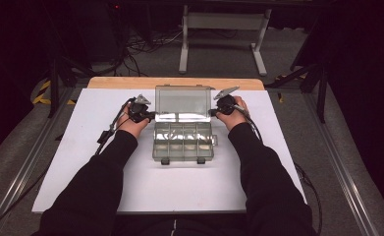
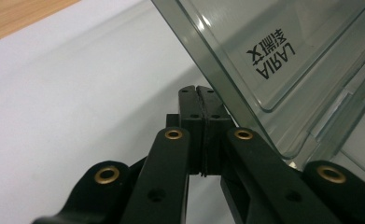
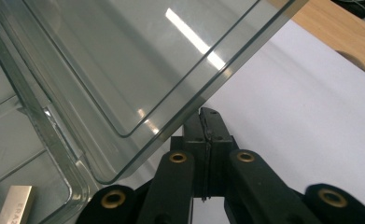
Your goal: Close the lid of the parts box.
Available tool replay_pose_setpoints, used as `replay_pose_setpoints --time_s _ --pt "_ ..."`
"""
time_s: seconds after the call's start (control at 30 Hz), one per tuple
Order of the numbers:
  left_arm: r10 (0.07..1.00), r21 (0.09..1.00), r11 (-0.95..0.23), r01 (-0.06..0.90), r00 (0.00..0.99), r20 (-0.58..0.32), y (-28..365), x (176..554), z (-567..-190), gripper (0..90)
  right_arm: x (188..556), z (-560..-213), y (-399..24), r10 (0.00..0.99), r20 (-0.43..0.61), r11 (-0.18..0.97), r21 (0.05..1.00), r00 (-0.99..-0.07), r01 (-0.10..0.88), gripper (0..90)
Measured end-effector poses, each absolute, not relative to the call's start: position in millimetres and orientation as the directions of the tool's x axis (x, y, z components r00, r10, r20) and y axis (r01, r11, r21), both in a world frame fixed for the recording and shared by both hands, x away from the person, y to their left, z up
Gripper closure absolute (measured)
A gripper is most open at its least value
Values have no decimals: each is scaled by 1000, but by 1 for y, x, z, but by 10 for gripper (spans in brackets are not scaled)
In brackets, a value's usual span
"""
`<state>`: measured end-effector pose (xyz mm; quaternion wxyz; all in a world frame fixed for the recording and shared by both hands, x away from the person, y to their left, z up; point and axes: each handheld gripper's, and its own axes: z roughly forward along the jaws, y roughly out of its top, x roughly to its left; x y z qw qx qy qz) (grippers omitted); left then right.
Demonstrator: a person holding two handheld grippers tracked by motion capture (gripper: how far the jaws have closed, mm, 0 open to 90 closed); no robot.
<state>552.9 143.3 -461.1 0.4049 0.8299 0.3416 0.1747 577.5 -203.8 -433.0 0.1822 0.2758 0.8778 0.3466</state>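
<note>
A clear plastic compartment box [image 1: 183, 143] lies in the middle of the white sheet, with its lid [image 1: 182, 102] swung up and back. My left gripper [image 1: 150, 116] is at the lid's left edge near the hinge, its jaws shut with nothing between them. In the left gripper view its tips [image 2: 200, 91] sit just under the lid's edge [image 2: 217, 88]. My right gripper [image 1: 213, 113] mirrors it at the lid's right edge, also shut and empty. Its tips [image 3: 207, 114] lie beneath the lid's rim [image 3: 203, 88]. A small pale block [image 3: 14, 205] lies in one compartment.
The white sheet [image 1: 96, 147] covers most of the wooden table [image 1: 130, 82]. Bare sheet lies left, right and in front of the box. Metal rails run along both sides of the table. Cables and a white stand [image 1: 224, 29] are on the floor beyond.
</note>
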Motion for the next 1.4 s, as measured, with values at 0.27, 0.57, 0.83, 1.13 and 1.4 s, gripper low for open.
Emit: replay_pose_setpoints --time_s 0.27,0.57,0.83,1.13,1.4 --pt "715 800 -425 423 700 9 143 552 -459 899 576 -427 -207 617 -132 589 731 -776 344 900" --pt "714 800 -429 419 699 17 142 552 -459 899 575 -423 -209 618 -140 580 746 -774 328 900" --pt "718 802 -433 411 696 31 143 551 -458 899 573 -419 -210 617 -140 570 758 -775 317 900" --pt "719 803 -432 412 694 30 142 547 -454 899 569 -414 -212 610 -133 560 769 -781 307 900" --pt "714 802 -434 410 700 29 143 545 -452 899 564 -408 -213 597 -143 564 775 -789 286 900"
